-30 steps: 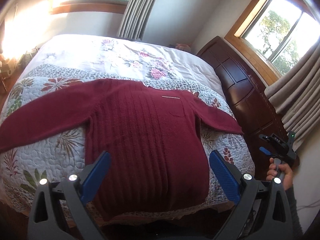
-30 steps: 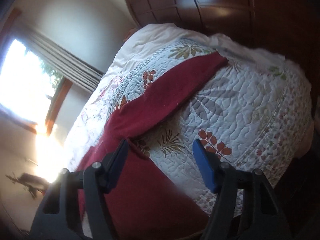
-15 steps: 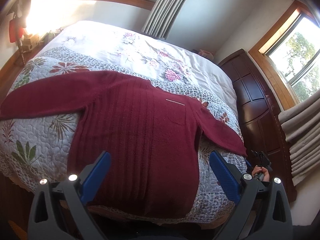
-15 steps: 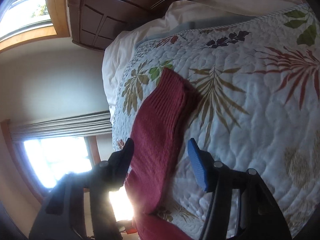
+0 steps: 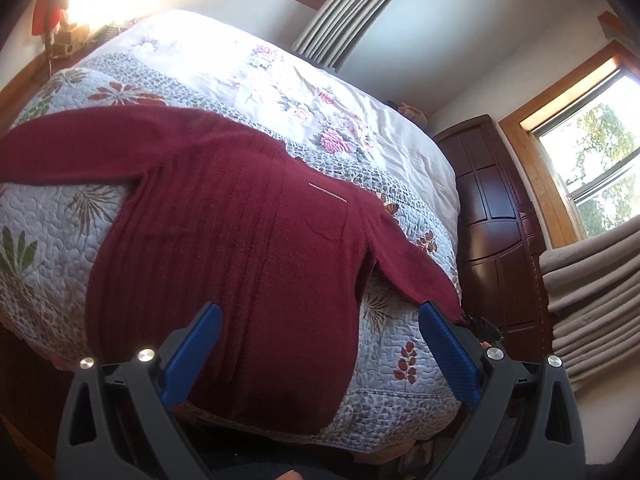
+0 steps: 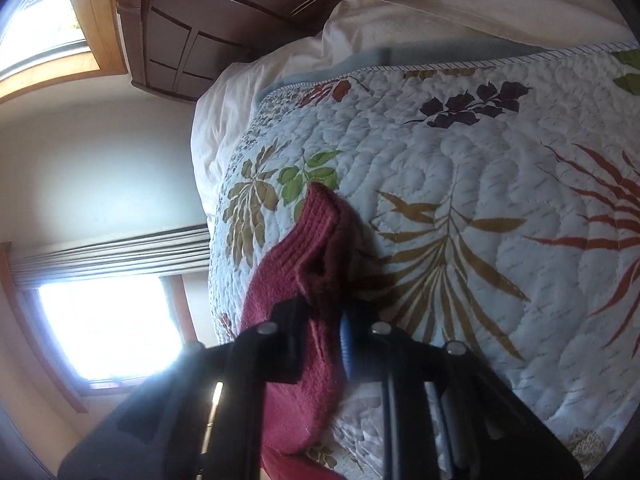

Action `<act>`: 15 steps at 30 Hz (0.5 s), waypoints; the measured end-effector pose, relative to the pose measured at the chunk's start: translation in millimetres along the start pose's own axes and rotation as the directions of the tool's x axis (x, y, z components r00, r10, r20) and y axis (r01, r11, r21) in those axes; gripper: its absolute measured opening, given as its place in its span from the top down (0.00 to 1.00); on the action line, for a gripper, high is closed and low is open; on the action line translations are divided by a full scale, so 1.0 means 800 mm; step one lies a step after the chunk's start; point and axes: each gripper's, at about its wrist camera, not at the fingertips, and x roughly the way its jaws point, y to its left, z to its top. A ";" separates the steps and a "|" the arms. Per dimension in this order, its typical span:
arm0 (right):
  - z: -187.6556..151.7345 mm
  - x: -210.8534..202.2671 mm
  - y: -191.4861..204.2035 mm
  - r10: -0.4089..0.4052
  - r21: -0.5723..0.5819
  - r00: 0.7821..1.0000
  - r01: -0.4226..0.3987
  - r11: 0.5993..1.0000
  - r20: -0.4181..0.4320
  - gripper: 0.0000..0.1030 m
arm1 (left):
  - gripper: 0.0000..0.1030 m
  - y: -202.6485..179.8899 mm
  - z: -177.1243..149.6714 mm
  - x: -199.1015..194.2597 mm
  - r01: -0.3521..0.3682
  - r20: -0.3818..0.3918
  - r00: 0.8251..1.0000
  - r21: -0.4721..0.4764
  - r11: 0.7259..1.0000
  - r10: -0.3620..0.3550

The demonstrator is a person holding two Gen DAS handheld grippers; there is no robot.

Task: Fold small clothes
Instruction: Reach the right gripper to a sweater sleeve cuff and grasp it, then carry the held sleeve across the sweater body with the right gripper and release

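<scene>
Sweater [image 5: 240, 240] lies flat on the quilted bed [image 5: 48, 232]; the right gripper [image 6: 322, 332] pinches its sleeve cuff [image 6: 316, 236], while the left gripper [image 5: 316, 344] hovers, fingers spread wide.

I see the sweater [image 5: 240, 240] as a matt, ribbed knit cloth with a fuzzy nap. The quilt [image 5: 48, 240] beneath it is stitched, puckered printed cloth. My left gripper [image 5: 318, 344] has matt black plastic arms, textured blue pads [image 5: 450, 354] and shiny metal screw heads. The wardrobe [image 5: 492, 216] is dark, glossy panelled wood.
</scene>
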 end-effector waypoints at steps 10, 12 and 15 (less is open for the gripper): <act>-0.042 -0.048 0.134 0.028 -0.308 0.997 -0.004 0.952 0.073 0.90 | 0.04 0.045 0.016 0.008 0.206 0.023 0.978 -0.170 0.964 -0.205; -0.059 -0.059 0.170 0.041 -0.377 0.995 -0.006 0.926 0.085 0.90 | 0.04 0.053 0.023 0.009 0.255 0.030 0.967 -0.208 0.944 -0.255; -0.094 -0.071 0.221 0.059 -0.477 0.993 -0.006 0.879 0.097 0.90 | 0.04 0.065 0.036 0.009 0.292 0.060 0.956 -0.240 0.926 -0.286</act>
